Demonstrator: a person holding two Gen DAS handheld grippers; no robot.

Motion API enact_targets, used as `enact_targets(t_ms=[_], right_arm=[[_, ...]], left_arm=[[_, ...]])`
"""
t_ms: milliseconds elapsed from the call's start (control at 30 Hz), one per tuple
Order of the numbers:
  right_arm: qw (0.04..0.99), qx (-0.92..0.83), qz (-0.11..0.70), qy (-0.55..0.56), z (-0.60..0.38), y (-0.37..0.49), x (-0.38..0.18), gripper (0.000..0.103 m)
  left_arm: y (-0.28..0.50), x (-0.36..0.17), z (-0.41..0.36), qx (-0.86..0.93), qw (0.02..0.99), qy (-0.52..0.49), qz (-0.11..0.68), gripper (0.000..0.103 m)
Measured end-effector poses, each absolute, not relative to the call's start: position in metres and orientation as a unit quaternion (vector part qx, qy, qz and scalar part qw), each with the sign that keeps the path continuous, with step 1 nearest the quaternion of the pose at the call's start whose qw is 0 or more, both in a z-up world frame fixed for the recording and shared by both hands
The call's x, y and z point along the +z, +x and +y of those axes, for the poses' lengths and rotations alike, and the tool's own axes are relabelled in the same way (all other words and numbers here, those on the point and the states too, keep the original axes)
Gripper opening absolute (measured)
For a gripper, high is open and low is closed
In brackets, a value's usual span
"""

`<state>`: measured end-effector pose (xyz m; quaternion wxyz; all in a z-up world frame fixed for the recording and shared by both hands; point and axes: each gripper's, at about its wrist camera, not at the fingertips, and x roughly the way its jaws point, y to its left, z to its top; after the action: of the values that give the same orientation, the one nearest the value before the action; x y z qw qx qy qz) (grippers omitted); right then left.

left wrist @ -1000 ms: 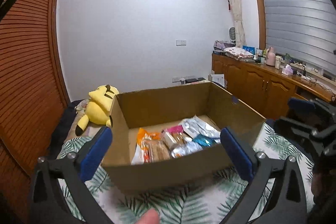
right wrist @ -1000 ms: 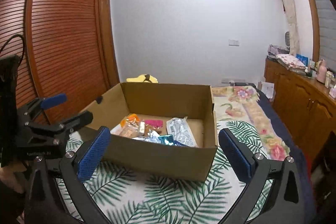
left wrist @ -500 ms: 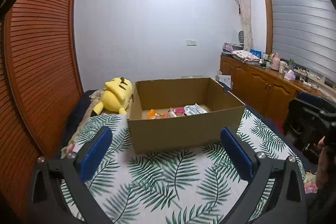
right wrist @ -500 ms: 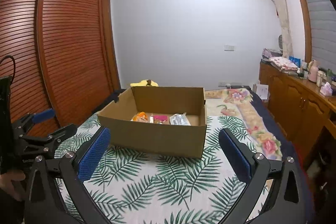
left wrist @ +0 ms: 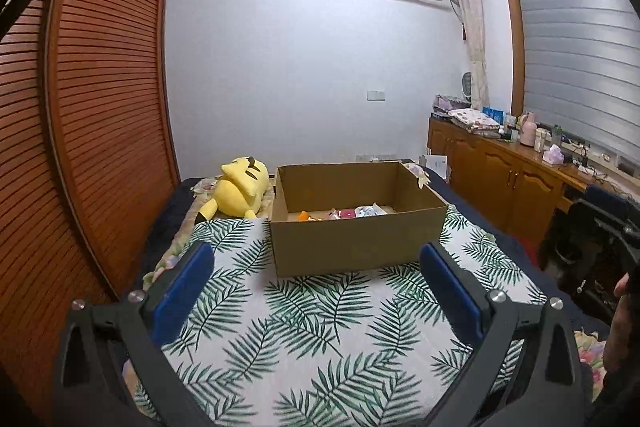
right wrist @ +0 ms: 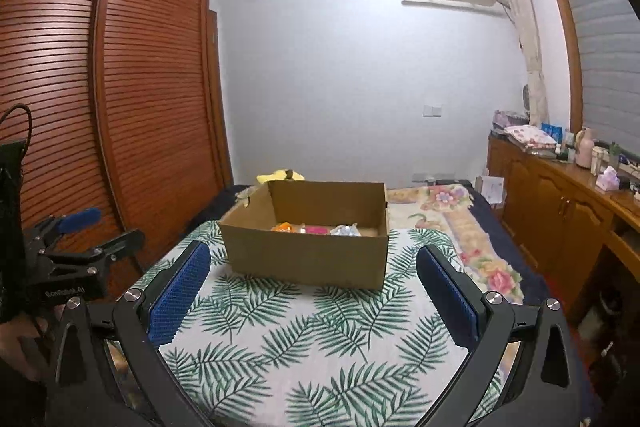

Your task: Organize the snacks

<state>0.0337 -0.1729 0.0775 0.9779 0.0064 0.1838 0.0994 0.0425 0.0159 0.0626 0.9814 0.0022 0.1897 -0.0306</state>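
Your left gripper (left wrist: pixel 316 279) and right gripper (right wrist: pixel 312 279) hover level, fingers spread, empty, short of the cardboard box (left wrist: pixel 352 243) of snacks (left wrist: pixel 346 213); plush toy (left wrist: pixel 240 193) beside it.

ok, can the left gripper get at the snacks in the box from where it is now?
Probably not yet. The left gripper is open and empty, but the cardboard box sits well ahead of it, and its near wall hides most of the snacks. The box top is open, so coming in from above looks clear.
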Motion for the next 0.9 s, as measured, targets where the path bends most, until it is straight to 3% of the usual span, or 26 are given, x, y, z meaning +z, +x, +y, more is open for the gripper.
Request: enact_targets(t_ms=[300,900], right_arm=[[0.978,0.087,0.189,-0.008,-0.172,0.002,0.069,0.103],[0.978,0.085,0.191,-0.002,-0.170,-0.003,0.064,0.103]], left_arm=[[0.005,0.063,0.018,-0.027,0.982,-0.003,0.188,0.103],[0.004,0.052,0.016,-0.020,0.981,0.001,0.194,0.103]])
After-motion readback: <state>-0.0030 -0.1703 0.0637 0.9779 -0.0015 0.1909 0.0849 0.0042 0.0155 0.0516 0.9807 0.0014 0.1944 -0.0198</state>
